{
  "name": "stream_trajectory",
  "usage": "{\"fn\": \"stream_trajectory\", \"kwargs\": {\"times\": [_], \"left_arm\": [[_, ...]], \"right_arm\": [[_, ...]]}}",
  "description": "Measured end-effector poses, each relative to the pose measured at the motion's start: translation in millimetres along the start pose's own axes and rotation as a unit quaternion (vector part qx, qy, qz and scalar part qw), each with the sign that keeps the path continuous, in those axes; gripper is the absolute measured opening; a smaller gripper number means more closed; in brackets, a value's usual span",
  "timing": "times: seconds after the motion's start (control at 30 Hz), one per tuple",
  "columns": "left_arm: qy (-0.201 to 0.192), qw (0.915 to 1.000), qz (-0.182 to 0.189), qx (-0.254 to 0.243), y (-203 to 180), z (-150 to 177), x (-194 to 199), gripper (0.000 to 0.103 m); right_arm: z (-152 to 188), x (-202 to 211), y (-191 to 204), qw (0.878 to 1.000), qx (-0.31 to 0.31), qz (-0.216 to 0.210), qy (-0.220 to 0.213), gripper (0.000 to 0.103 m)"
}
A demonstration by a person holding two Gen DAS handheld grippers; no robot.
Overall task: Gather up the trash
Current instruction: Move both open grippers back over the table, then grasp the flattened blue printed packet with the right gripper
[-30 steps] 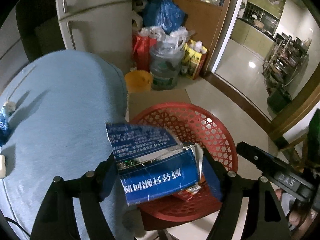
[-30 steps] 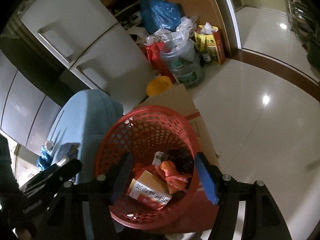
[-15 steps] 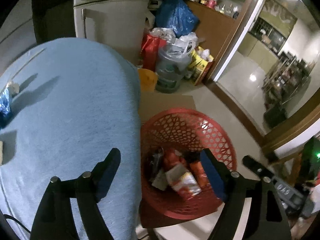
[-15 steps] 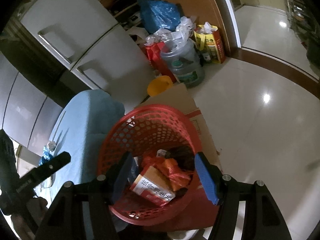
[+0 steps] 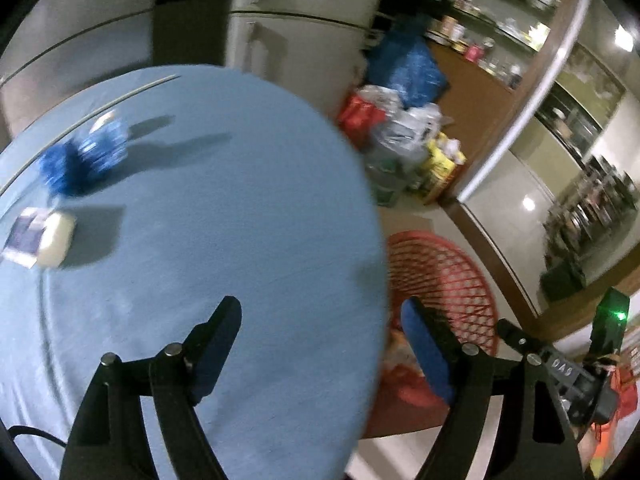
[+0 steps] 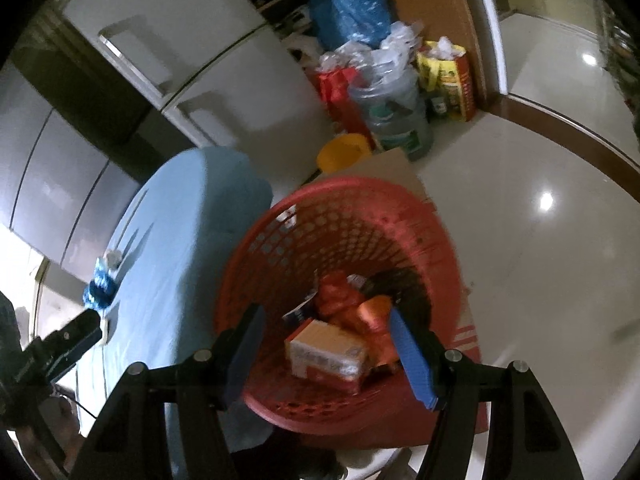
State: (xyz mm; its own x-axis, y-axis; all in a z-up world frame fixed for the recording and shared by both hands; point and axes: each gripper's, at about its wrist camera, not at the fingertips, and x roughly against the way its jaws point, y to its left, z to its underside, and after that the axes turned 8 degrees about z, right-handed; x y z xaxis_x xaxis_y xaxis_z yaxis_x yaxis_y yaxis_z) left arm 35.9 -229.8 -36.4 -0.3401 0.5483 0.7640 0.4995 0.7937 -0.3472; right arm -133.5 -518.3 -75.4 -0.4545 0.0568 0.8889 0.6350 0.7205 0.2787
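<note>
While both grippers hang spread wide with nothing between their blue pads, we hold the left gripper (image 5: 320,344) over the near edge of the round table (image 5: 200,240), which is covered in a light blue cloth. Its left jaw sits above the cloth and its right jaw reaches past the table edge, over the red basket (image 5: 452,276). Ahead of the left jaw and well apart from it lie two pieces of trash: a crumpled blue wrapper (image 5: 86,158) toward the far left of the cloth, and nearer to us a small pale packet with a dark blue label (image 5: 40,236). Both are blurred, so we cannot read them.

Our right gripper (image 6: 324,354) hovers above the red basket (image 6: 340,216), which stands on the floor just beside the table (image 6: 180,240). Between its jaws, down inside the basket, we see an orange-and-white carton (image 6: 326,354) lying on its side, with crumpled orange wrappers (image 6: 348,300) touching it just beyond. Neither jaw touches the trash.
</note>
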Motion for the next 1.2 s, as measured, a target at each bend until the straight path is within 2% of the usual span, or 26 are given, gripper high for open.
{"fn": "stream_trajectory", "kwargs": {"times": [0.17,0.3,0.4,0.53,0.7,0.83,1.0,1.1,1.2], "left_arm": [[-0.020,0.9981,-0.031,0.050,52,21,27,0.082],[-0.036,0.9930,-0.063,0.093,93,37,50,0.082],[-0.048,0.9866,-0.087,0.129,127,51,70,0.082],[-0.064,0.9786,-0.110,0.162,160,66,91,0.082],[-0.073,0.9696,-0.130,0.194,196,84,109,0.082],[-0.076,0.9647,-0.137,0.212,214,93,115,0.082],[-0.082,0.9594,-0.149,0.225,230,104,127,0.082],[-0.085,0.9567,-0.152,0.233,239,108,132,0.082],[-0.085,0.9546,-0.157,0.239,246,111,137,0.082]], "right_arm": [[11,-3,42,0.999,0.045,-0.019,0.009,0.069],[19,-7,83,0.995,0.093,-0.036,0.020,0.069],[27,-11,120,0.989,0.139,-0.050,0.029,0.069],[42,-16,183,0.973,0.214,-0.077,0.041,0.069],[66,-23,278,0.933,0.335,-0.121,0.051,0.069],[80,-28,342,0.903,0.401,-0.143,0.053,0.069],[103,-32,422,0.852,0.493,-0.168,0.047,0.069],[117,-40,457,0.823,0.542,-0.167,0.042,0.069],[123,-50,479,0.804,0.574,-0.153,0.025,0.069]]}}
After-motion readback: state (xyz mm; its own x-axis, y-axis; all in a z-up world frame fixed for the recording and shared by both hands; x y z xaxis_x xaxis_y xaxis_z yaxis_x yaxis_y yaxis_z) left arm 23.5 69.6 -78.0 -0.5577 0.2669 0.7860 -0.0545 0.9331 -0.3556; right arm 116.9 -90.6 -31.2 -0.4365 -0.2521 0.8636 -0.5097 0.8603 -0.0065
